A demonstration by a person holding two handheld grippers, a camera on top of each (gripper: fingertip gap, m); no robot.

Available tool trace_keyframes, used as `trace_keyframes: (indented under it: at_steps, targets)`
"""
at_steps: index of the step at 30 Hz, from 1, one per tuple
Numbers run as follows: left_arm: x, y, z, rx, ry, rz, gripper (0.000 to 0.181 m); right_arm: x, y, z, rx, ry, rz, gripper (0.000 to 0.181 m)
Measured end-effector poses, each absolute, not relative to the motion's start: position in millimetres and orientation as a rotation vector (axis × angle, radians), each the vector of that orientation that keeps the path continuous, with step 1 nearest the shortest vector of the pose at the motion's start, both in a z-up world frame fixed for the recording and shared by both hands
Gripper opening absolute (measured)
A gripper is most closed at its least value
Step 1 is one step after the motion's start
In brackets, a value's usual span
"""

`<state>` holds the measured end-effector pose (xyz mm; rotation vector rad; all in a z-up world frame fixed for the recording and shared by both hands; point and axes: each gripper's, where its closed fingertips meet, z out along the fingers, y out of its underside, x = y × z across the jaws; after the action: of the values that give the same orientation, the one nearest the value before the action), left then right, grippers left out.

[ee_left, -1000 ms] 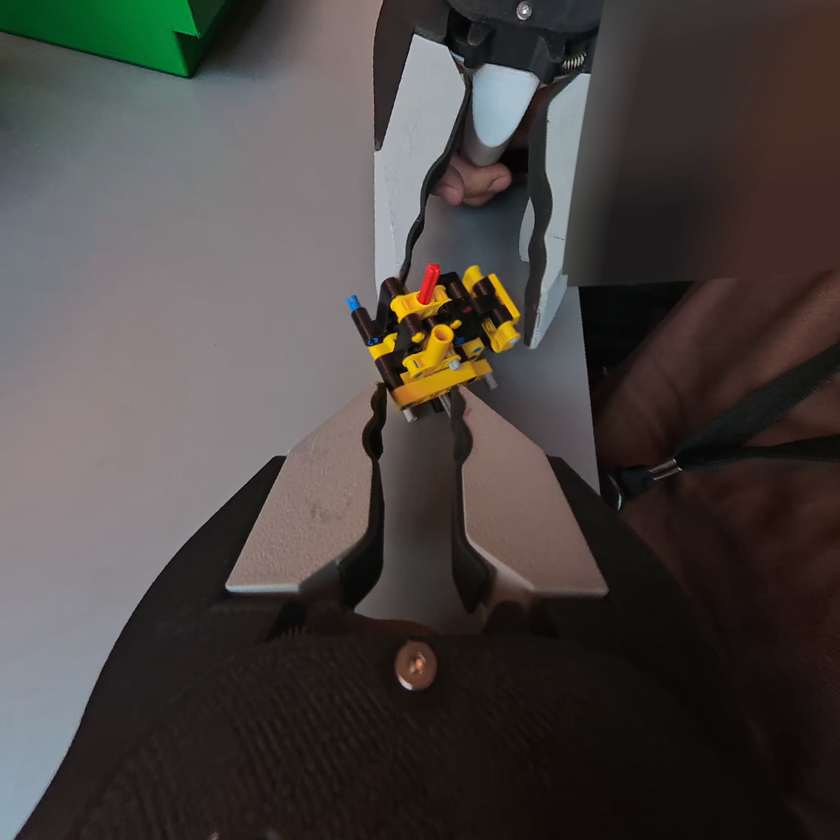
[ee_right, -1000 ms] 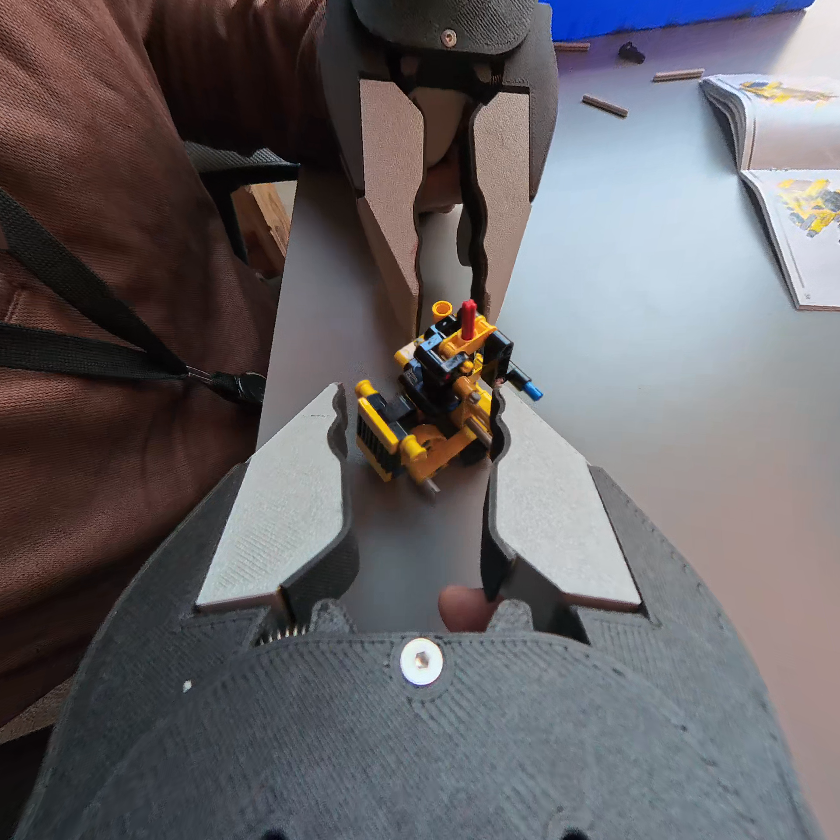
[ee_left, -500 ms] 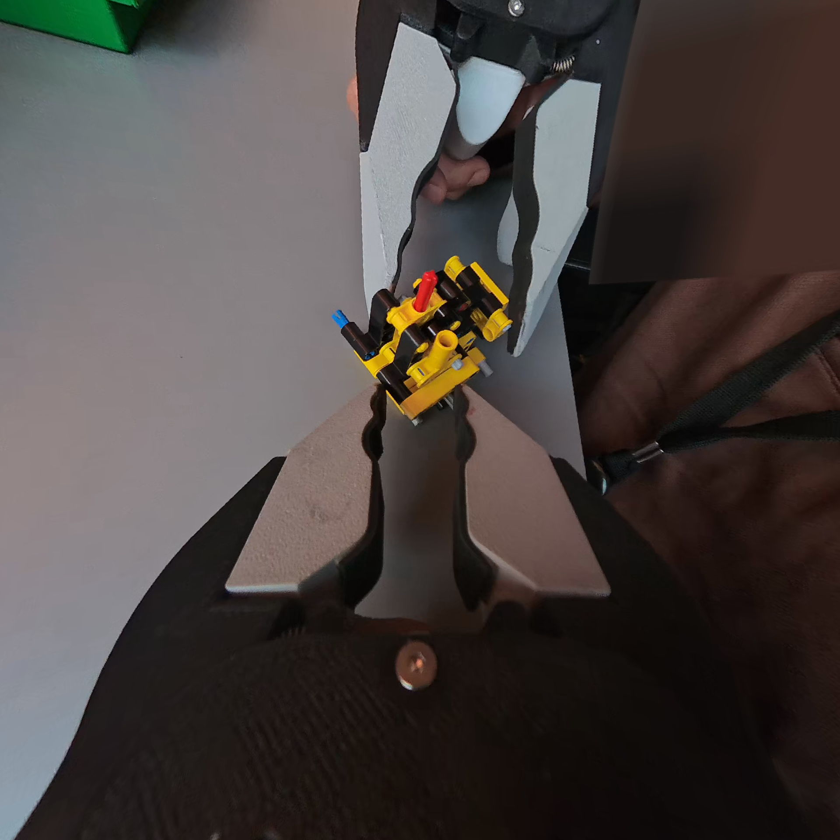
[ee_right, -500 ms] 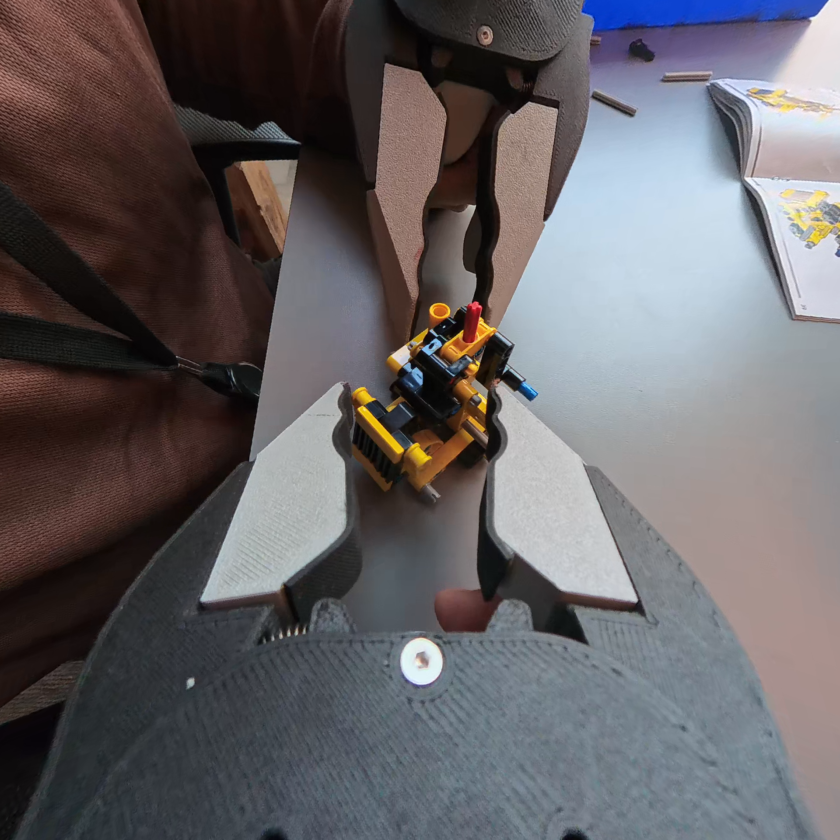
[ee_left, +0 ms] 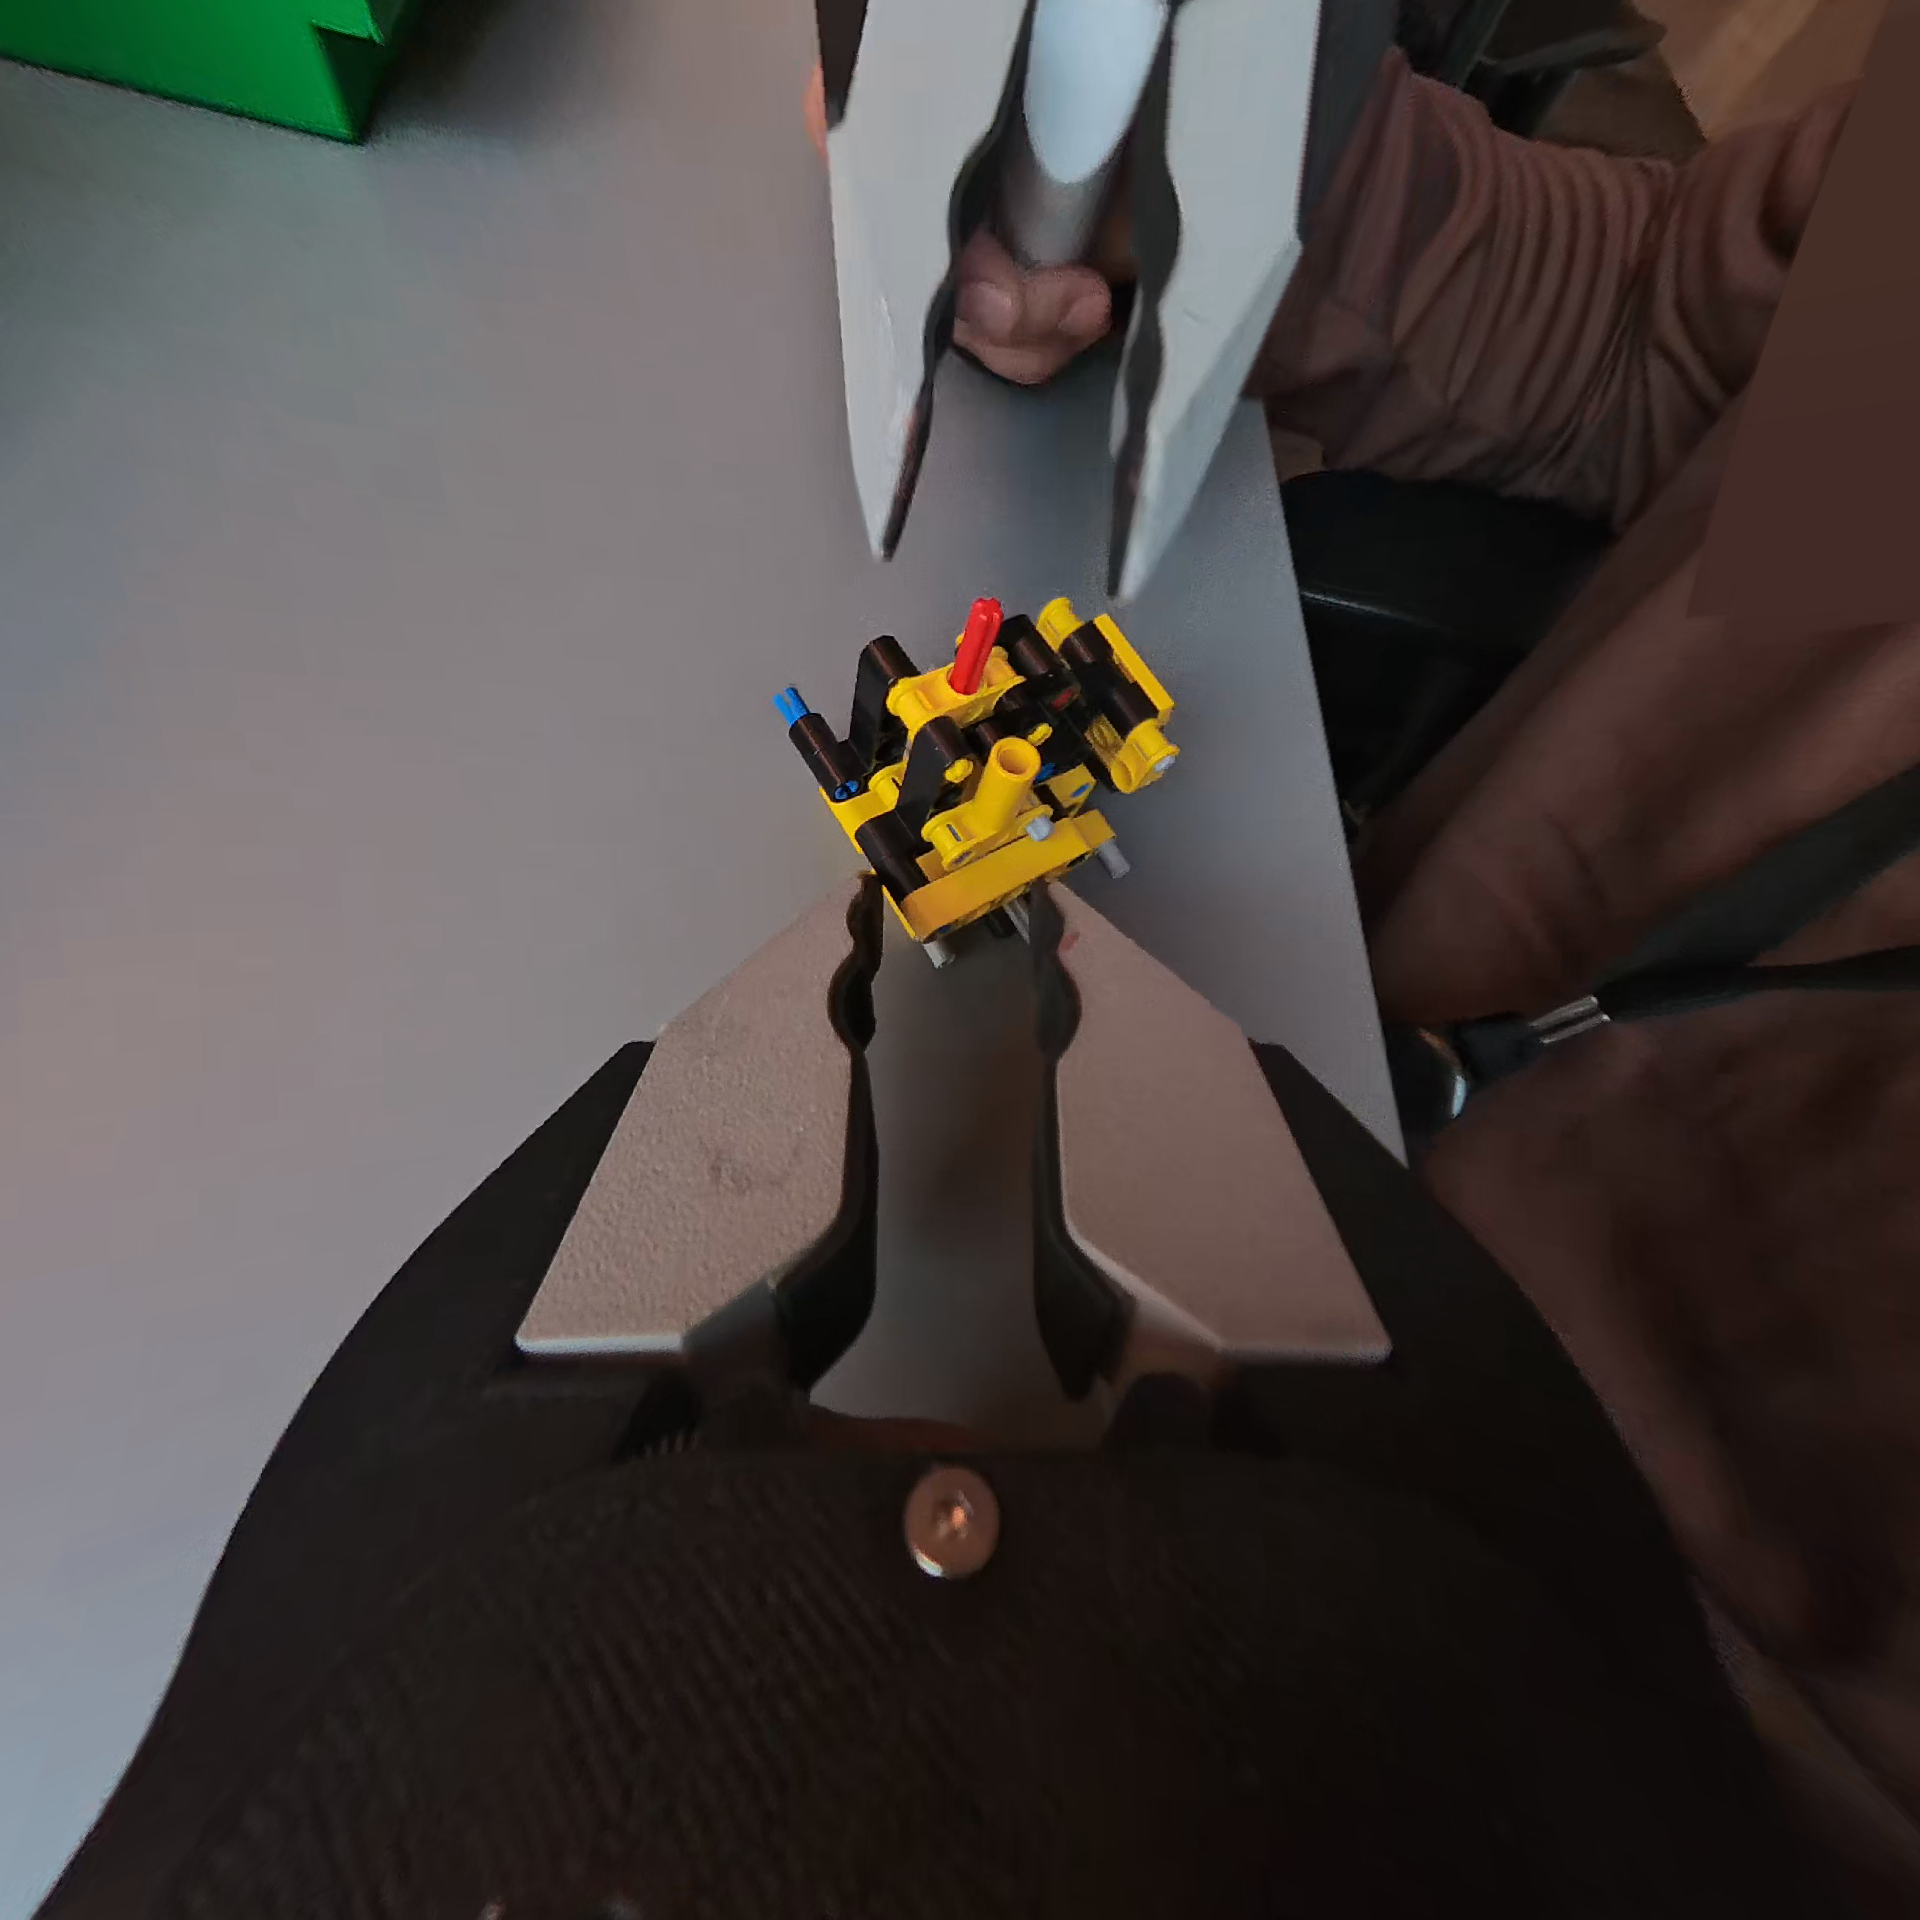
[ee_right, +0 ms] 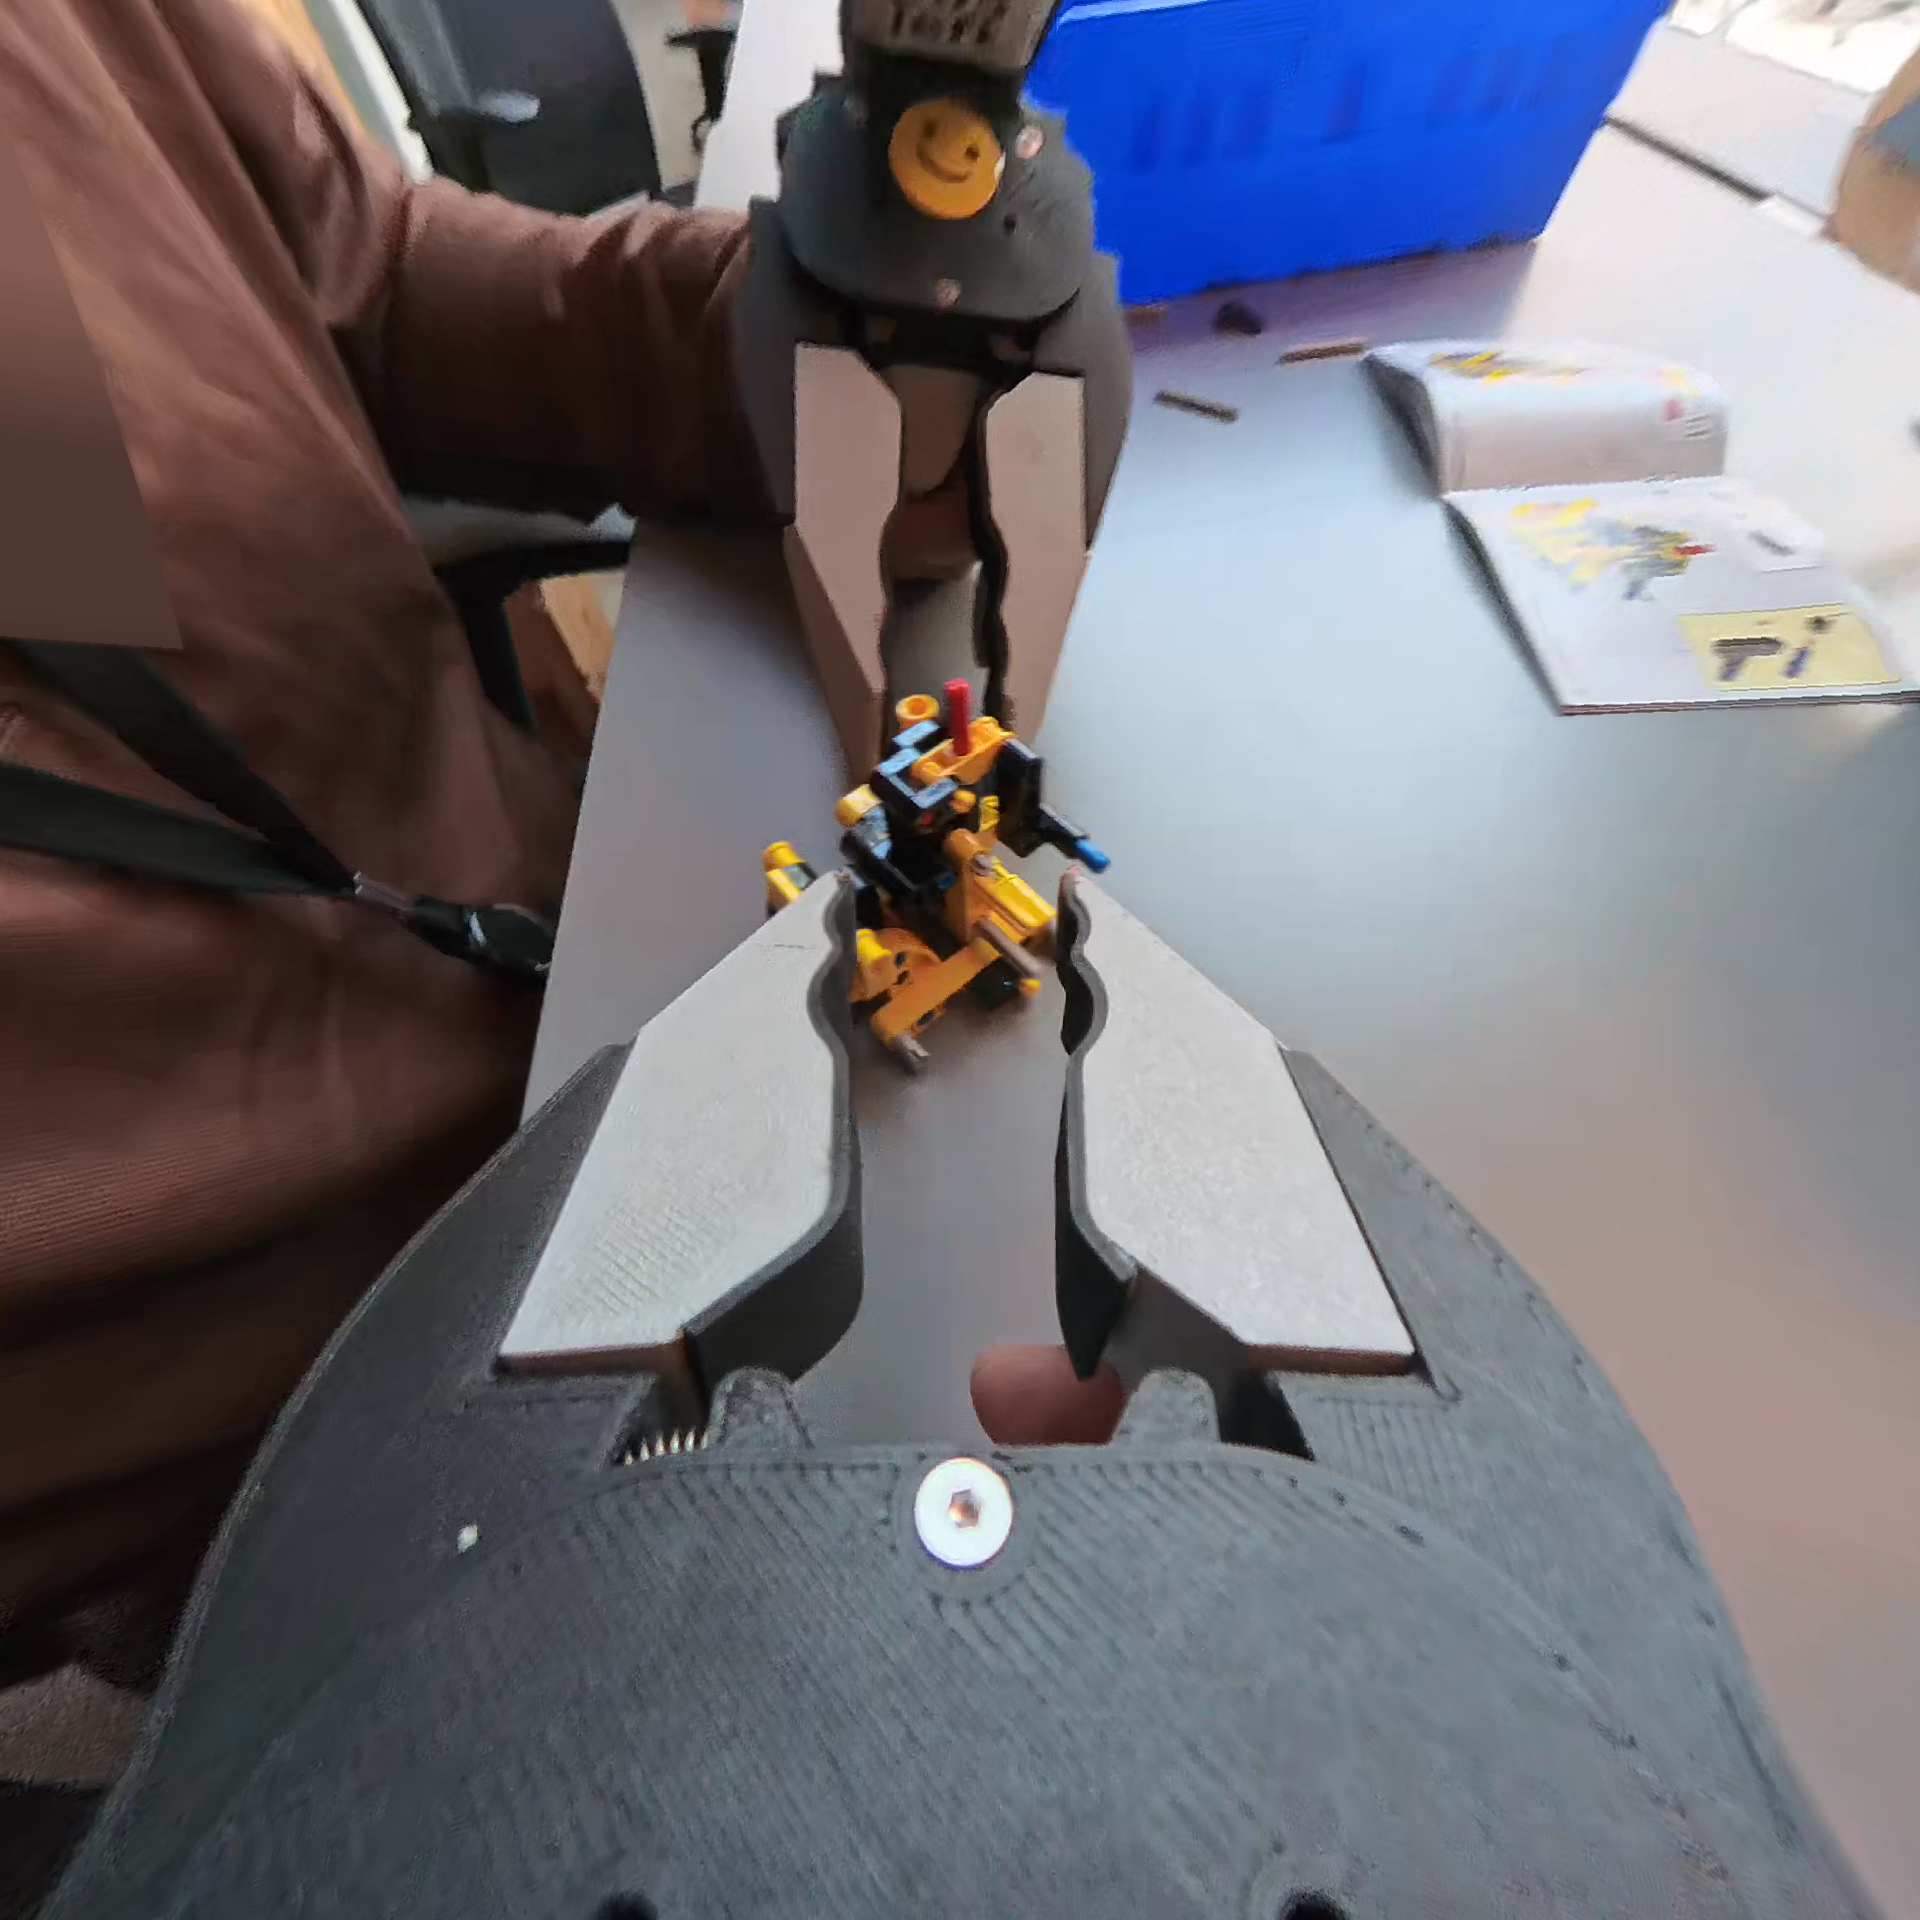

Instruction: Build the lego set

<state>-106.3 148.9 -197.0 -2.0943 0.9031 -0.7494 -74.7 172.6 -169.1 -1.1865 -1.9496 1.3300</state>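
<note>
Two grippers: left gripper (ee_left: pixel 951 904) pinches lego model (ee_left: pixel 987 758) at its near base; right gripper (ee_right: pixel 956 883) half open, empty, tips flanking it. Keep left grip firm w/ model steady on worktop (ee_left: pixel 416 623), then close right squarely.

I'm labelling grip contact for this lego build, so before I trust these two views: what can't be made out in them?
- Left gripper contact with the lego model: left wrist view, the model's yellow base covers the fingertips.
- Model's lower left side: right wrist view, right gripper finger hides it.
- Instruction booklet pages: right wrist view, blurred.
- Small dark parts near the blue bin: too small to identify.
- Green box: cut off by the top edge.
</note>
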Motion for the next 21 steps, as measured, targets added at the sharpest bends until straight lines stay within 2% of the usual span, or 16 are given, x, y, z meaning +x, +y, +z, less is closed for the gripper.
trace_keyframes:
  at_steps: [8, 12, 15, 21]
  targets:
    - [-127.9, 150.5, -179.4, -2.035, 0.796, -0.975, 0.021, -106.7, 187.8, -170.2, -1.144, -2.002, 1.183, 0.034]
    - [-134.4, 141.2, -184.4, -2.079, 0.749, -0.902, 0.022, -109.6, 174.0, -164.9, -1.061, -2.118, 1.323, 0.019]
    - [-127.6, 137.2, -186.1, -2.095, 0.688, -0.842, 0.026, -108.7, 169.7, -166.1, -1.040, -2.151, 1.381, 0.017]
    - [-120.2, 158.0, -170.1, -2.007, 0.530, -0.856, 0.012, -106.4, 164.5, -176.9, -1.115, -2.150, 1.333, 0.000]
